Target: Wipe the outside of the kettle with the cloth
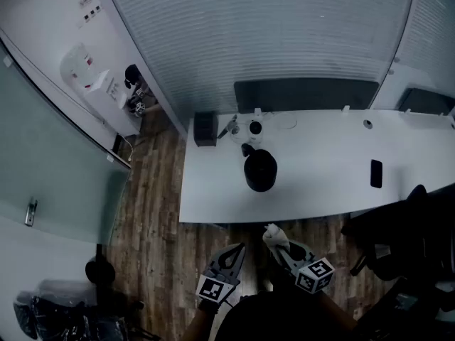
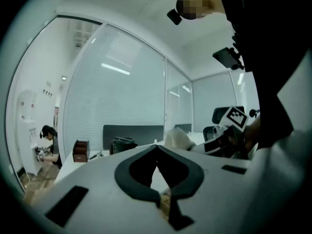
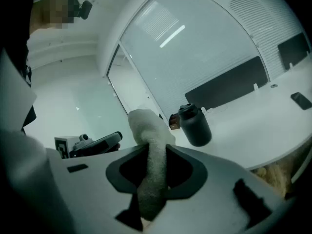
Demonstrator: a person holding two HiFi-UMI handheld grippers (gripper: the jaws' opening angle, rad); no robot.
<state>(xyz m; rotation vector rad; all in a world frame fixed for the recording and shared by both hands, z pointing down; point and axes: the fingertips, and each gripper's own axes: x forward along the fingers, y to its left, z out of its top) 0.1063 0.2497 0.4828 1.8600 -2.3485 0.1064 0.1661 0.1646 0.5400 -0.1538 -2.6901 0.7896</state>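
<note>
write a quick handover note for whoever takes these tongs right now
Left tongs: shut, empty.
Right tongs: shut on the cloth.
Kettle: upright on the white table, toward its left end. Both tongs are short of the table, over the floor.
Done: cloth is in the grip.
Left: carry the cloth to the kettle and wipe its outside; no contact yet.

One bench (image 1: pixel 320 190) carries one black kettle (image 1: pixel 260 169), one dark phone (image 1: pixel 376 173) and one dark box (image 1: pixel 205 128). There are two grippers, the left hand-held gripper (image 1: pixel 238 249) and the right hand-held gripper (image 1: pixel 279 246), one cloth (image 1: pixel 273 234), and one water dispenser (image 1: pixel 89 77) at upper left.
</note>
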